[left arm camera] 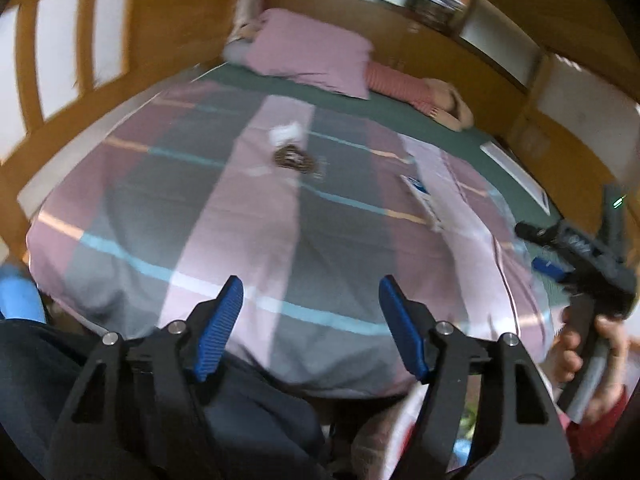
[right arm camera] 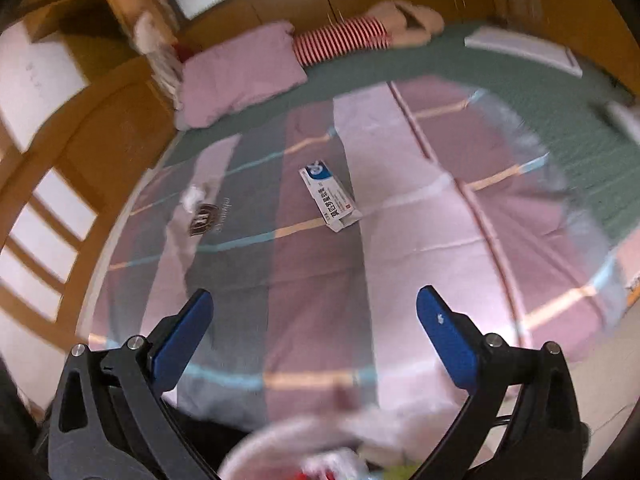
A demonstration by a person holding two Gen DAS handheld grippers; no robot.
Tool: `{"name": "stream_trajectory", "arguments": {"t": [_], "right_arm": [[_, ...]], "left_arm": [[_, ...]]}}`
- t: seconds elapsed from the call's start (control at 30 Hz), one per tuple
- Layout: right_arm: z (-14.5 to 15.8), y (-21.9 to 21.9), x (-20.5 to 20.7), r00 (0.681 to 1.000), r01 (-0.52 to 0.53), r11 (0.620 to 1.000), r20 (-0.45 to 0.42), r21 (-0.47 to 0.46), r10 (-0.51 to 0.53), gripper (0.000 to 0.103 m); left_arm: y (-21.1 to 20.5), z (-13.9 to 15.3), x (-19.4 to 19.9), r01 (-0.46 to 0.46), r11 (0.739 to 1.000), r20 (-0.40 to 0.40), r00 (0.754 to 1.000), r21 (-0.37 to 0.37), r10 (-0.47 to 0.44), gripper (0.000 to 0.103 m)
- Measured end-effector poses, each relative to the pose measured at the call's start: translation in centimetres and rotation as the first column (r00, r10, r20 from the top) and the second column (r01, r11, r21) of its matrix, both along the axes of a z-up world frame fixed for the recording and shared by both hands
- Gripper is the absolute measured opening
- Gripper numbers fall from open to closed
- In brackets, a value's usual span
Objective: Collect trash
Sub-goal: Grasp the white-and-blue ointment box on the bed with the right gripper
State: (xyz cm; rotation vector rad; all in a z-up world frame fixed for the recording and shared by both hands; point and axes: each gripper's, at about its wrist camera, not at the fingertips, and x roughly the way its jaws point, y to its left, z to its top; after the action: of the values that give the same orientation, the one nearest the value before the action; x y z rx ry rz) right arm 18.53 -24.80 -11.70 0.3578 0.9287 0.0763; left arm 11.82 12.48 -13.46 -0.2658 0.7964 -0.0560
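A blue-and-white medicine box (right arm camera: 330,196) lies on the striped duvet (right arm camera: 320,280), ahead of my right gripper (right arm camera: 315,292). That gripper is open with nothing between its pads. Further left on the duvet lie a crumpled white tissue (right arm camera: 194,196) and a dark wrapper (right arm camera: 206,218). In the left wrist view the tissue (left arm camera: 286,132) and wrapper (left arm camera: 294,159) lie mid-bed and the box (left arm camera: 424,196) to the right. My left gripper (left arm camera: 310,280) hovers open and empty over the duvet's near edge. A hand holds the right gripper (left arm camera: 538,248) at the far right.
A pink pillow (right arm camera: 240,72), a red-striped plush toy (right arm camera: 344,40) and a flat white board (right arm camera: 524,50) lie at the head of the green sheet (right arm camera: 440,68). Wooden panelling (left arm camera: 60,60) surrounds the bed. A blurred white bag with rubbish (right arm camera: 320,452) sits below the right gripper.
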Motion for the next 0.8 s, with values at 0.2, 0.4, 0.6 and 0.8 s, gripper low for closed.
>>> {"name": "stream_trajectory", "arguments": {"t": [0.2, 0.4, 0.6, 0.8], "right_arm": [[-4.1, 2.9, 8.8, 0.997, -0.012, 0.986, -0.075, -0.168, -0.001, 0.099], [-8.3, 3.0, 15.7, 0.983, -0.006, 0.968, -0.179, -0.250, -0.041, 0.099], [-10.4, 2.7, 17.8, 0.972, -0.017, 0.981, -0.234, -0.192, -0.029, 0.055], [-9.4, 9.2, 13.2, 0.881, -0.379, 0.925, -0.311, -0.015, 0.356, 0.053]], "left_arm": [[4.8, 0.5, 5.7, -0.085, 0.996, 0.002, 0.996, -0.018, 0.085, 0.077], [7.1, -0.2, 11.1, -0.269, 0.959, -0.092, 0.961, -0.089, 0.261, 0.085], [5.3, -4.8, 13.0, -0.353, 0.930, -0.161, 0.929, -0.102, 0.335, 0.086], [7.2, -5.6, 11.8, -0.425, 0.883, -0.175, 0.902, -0.202, 0.394, 0.088]]}}
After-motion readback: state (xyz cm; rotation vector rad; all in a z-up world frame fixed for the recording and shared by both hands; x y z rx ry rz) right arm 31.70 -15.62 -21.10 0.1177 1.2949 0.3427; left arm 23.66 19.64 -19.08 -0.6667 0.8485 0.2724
